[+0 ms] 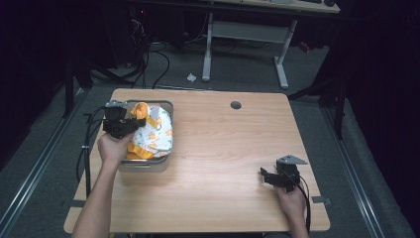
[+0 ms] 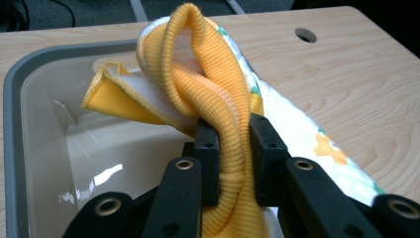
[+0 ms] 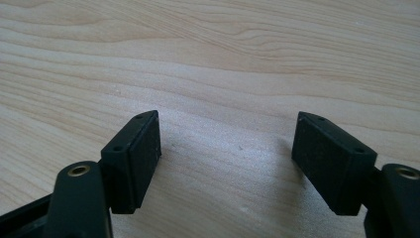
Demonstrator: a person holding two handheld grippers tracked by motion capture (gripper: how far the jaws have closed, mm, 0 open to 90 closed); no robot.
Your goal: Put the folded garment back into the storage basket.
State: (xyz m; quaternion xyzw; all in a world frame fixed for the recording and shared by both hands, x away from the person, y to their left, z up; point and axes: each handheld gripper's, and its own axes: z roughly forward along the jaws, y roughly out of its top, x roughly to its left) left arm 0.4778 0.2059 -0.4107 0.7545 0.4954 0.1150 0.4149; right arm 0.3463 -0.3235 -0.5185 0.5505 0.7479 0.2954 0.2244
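Wooden table (image 1: 223,163), grey tub (image 1: 148,163) at its left side holding a floral orange-trimmed cloth (image 1: 156,131), left gripper (image 2: 232,148) clamped on the cloth's ribbed orange hem above the tub, right gripper (image 3: 228,153) spread wide over bare tabletop

The left claw (image 1: 130,123) grips an orange-and-white cloth (image 1: 153,131) over a grey tub (image 1: 148,163); the right claw (image 1: 267,177) rests apart on the counter (image 1: 218,144).

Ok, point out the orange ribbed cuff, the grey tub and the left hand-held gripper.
orange ribbed cuff (image 2: 225,106), left gripper view, on the ribbed band above the jaws.
grey tub (image 2: 12,129), left gripper view, on its left rim.
left hand-held gripper (image 1: 130,123), high view, between its fingertips.
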